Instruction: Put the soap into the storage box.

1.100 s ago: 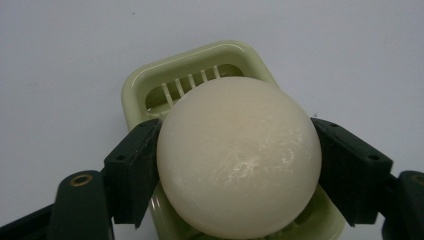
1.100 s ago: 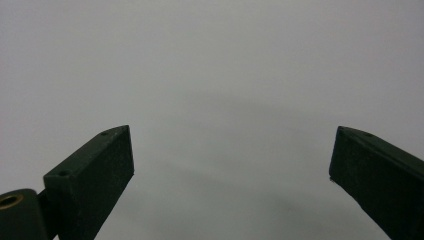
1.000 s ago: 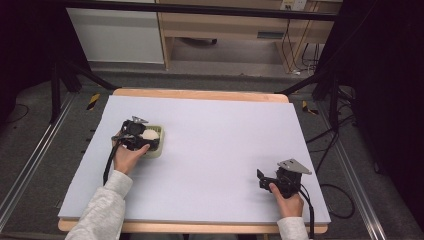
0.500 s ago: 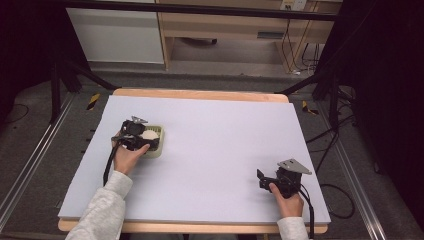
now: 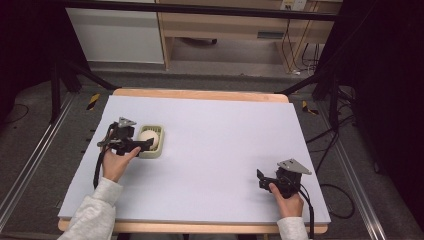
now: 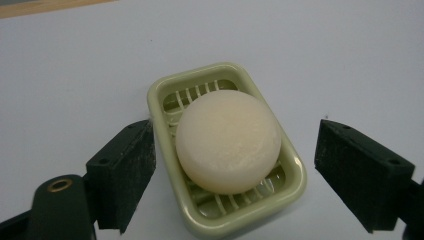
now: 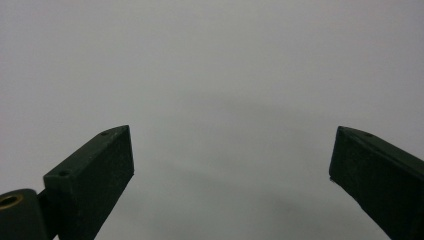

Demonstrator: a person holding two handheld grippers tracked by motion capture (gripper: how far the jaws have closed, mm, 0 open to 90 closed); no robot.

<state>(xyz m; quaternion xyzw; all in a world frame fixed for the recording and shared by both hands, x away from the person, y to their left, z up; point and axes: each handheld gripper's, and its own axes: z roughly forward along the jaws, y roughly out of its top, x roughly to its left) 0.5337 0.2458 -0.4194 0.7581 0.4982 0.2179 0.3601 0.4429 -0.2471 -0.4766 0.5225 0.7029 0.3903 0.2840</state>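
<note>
**Left gripper spread around the soap dish; right gripper idle over bare table**

On the left, the left gripper (image 5: 145,144) sits at the near-left part of the table (image 5: 220,150), held in the person's left hand (image 5: 116,162). Its jaws stand wide apart and grip nothing. Between them, in the left gripper view, lies the pale green soap dish (image 6: 160,102), slatted inside, resting flat on the table. One jaw is just beside the dish's long side, so close that I cannot tell whether it touches; the other jaw stands clear of the opposite side with bare table between. The round, cream-coloured soap bar (image 6: 227,141) lies in the dish, covering most of its slats, straight ahead of the gripper and centred in the gap. In the high view the dish (image 5: 161,150) is just beyond the fingertips, with the soap (image 5: 149,137) sitting in it.

To the right, well apart from the dish, the right gripper (image 5: 261,179) is held in the person's right hand (image 5: 287,202) near the table's front-right corner. Its jaws are also spread wide and hold nothing; ahead of them, in the right gripper view, is plain table surface (image 7: 215,90).
</note>
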